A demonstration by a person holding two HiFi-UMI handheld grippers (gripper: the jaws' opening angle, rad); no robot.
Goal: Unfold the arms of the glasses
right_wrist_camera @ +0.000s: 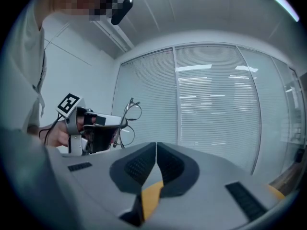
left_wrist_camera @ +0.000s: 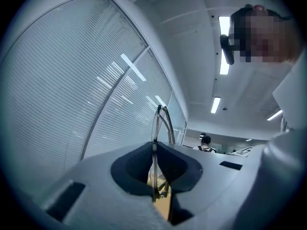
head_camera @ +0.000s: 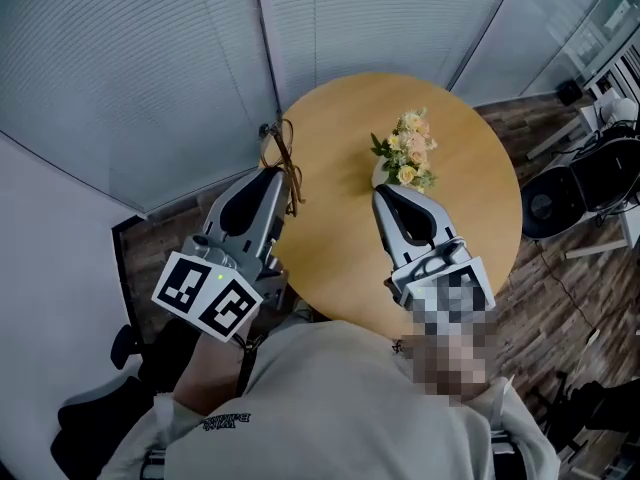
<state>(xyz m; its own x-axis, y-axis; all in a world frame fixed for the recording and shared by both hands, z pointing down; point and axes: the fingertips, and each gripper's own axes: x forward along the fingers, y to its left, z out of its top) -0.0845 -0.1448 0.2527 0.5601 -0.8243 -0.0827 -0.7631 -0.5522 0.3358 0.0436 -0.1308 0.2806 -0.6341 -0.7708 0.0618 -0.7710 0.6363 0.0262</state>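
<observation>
the left gripper (left_wrist_camera: 154,176) had its jaws almost closed, pinching the thin frame of the glasses (left_wrist_camera: 162,123). the right gripper (right_wrist_camera: 156,152) had its jaws pressed together, with nothing between them. both were held level over the round table (head_camera: 330,258). the glasses stuck out past the left tips, at the table's far-left edge, apart from the right gripper, which was near the flowers (head_camera: 408,148).

Thin wire-rimmed glasses (head_camera: 285,165), upright in midair, arms seemingly folded
</observation>
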